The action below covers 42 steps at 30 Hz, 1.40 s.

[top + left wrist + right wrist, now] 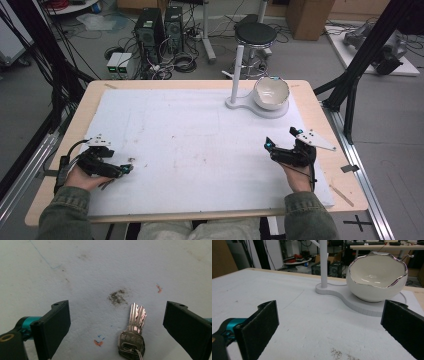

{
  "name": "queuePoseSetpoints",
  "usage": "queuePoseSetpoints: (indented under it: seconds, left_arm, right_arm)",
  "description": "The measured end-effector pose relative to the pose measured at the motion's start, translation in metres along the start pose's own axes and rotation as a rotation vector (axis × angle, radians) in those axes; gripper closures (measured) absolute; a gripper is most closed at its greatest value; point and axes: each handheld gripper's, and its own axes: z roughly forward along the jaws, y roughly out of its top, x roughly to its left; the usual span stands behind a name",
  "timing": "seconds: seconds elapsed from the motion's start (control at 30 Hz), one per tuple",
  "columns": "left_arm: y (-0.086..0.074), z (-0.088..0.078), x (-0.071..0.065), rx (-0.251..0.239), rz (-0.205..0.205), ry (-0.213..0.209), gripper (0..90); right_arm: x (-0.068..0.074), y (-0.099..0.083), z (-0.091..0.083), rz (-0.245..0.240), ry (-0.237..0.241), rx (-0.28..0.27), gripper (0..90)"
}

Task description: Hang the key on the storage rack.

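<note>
Covering most of the wooden table (320,107), a white foam mat (200,145) is seen from above, marked with faint stains and pen strokes. At the far right of the mat, a white stand (240,102) with an upright post is set, and a white egg-shaped bowl (271,93) with a jagged silver rim is seated on its base. The right gripper (281,142) is held low over the mat's right side, well apart from the bowl, with its jaws spread wide and nothing between them. The left gripper (126,168) is held at the mat's left edge, jaws likewise spread wide and empty. A small bunch of silver keys (132,338) is seen lying flat on the mat between those open jaws, nearer the right-hand jaw in the left gripper view, touched by neither. Raised characters are stamped on the top key's head, but they cannot be read.
</note>
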Motion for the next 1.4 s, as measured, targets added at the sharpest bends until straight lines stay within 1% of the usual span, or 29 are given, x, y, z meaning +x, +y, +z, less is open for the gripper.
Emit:
queuePoseSetpoints:
  seconds: [0.07,0.13,0.2,0.23,0.33,0.37,0.4,0.43,0.47,0.5,0.57,0.73,0.8,0.83,0.87,0.9,0.93,1.0,1.03,1.07,1.1,1.17,1.23,1.27,1.33,1.37,1.4]
  left_arm:
    - [0.000,0.001,-0.001,0.015,0.004,-0.005,8.4]
    - [0.000,0.001,-0.001,0.019,0.006,-0.004,9.1]
    - [0.000,0.002,-0.001,0.027,0.003,-0.011,11.7]
    - [0.001,0.001,-0.002,0.041,0.010,-0.017,13.2]
    - [0.002,0.001,-0.003,0.054,0.015,-0.014,16.3]
    - [0.003,0.001,-0.003,0.063,0.022,-0.016,16.3]
    - [0.005,0.001,-0.004,0.079,0.037,-0.008,17.7]
    - [0.006,0.001,-0.007,0.084,0.046,-0.013,19.8]
    - [0.006,0.001,-0.007,0.084,0.046,-0.013,21.5]
    - [0.007,0.002,-0.007,0.097,0.055,-0.023,23.2]
    - [0.007,0.004,-0.007,0.107,0.056,-0.025,25.4]
    - [0.007,0.005,-0.007,0.118,0.060,-0.032,30.0]
    - [0.006,0.005,-0.008,0.117,0.064,-0.036,33.4]
    - [0.006,0.004,-0.008,0.118,0.064,-0.038,33.4]
    - [0.006,0.005,-0.008,0.117,0.061,-0.042,35.1]
    - [0.006,0.004,-0.008,0.118,0.066,-0.043,39.4]
    - [0.006,0.004,-0.008,0.119,0.070,-0.043,40.9]
    - [0.007,0.004,-0.009,0.126,0.091,-0.026,45.1]
    - [0.007,0.004,-0.010,0.135,0.103,-0.017,45.1]
    - [0.008,0.003,-0.010,0.141,0.114,-0.021,49.7]
    - [0.008,0.003,-0.011,0.148,0.120,-0.021,51.2]
    - [0.011,0.003,-0.014,0.178,0.160,-0.012,56.0]
    - [0.012,0.003,-0.016,0.187,0.175,-0.016,62.2]
    - [0.012,0.003,-0.016,0.187,0.175,-0.016,65.4]
    - [0.014,0.003,-0.018,0.198,0.194,-0.037,72.5]
    - [0.014,0.004,-0.018,0.198,0.193,-0.039,77.8]
    - [0.014,0.004,-0.018,0.202,0.191,-0.042,79.3]
  right_arm:
    - [0.000,0.000,0.000,-0.002,-0.001,0.001,0.5]
    - [0.000,0.000,0.000,0.002,0.001,0.005,0.5]
    - [0.000,0.000,0.001,0.002,0.003,0.006,0.5]
    - [0.001,0.000,0.001,0.004,0.002,0.010,0.5]
    - [0.000,0.000,0.001,-0.005,-0.006,0.001,0.5]
    - [0.000,0.000,0.000,0.001,-0.005,0.000,0.5]
    - [0.000,0.000,0.000,0.000,-0.009,-0.003,0.5]
    - [-0.001,0.000,0.000,0.003,-0.010,-0.003,0.5]
    - [-0.001,0.000,0.000,0.007,-0.013,-0.004,0.5]
    - [-0.001,0.000,0.000,0.005,-0.012,-0.006,0.5]
    - [-0.001,0.000,0.000,0.003,-0.007,0.000,0.5]
    - [-0.001,0.000,0.001,0.002,-0.004,0.002,0.5]
    - [0.000,0.000,0.001,0.003,-0.004,0.001,0.5]
    - [-0.001,0.000,0.001,-0.002,-0.007,-0.002,0.5]
    - [-0.001,0.000,0.001,-0.001,-0.005,-0.002,0.5]
    - [-0.001,0.001,0.000,0.004,-0.003,-0.004,0.5]
    - [0.000,0.001,0.000,0.009,-0.004,-0.007,0.5]
    - [-0.001,0.001,0.000,0.001,-0.008,-0.014,0.5]
    - [-0.001,0.001,0.000,0.001,-0.008,-0.014,0.5]
    - [-0.001,0.001,0.000,0.018,0.000,-0.012,0.5]
    - [-0.001,0.001,0.000,0.017,-0.001,-0.013,0.5]
    - [-0.001,0.001,0.000,0.014,0.004,-0.008,0.5]
    - [-0.001,0.001,0.001,0.015,0.003,-0.006,0.5]
    - [-0.001,0.001,0.001,0.014,0.004,-0.005,0.5]
    - [-0.001,0.000,0.001,0.017,0.003,-0.004,0.5]
    - [-0.002,0.000,0.001,0.018,0.003,-0.002,0.5]
    - [-0.002,0.000,0.001,0.021,0.005,-0.002,0.5]
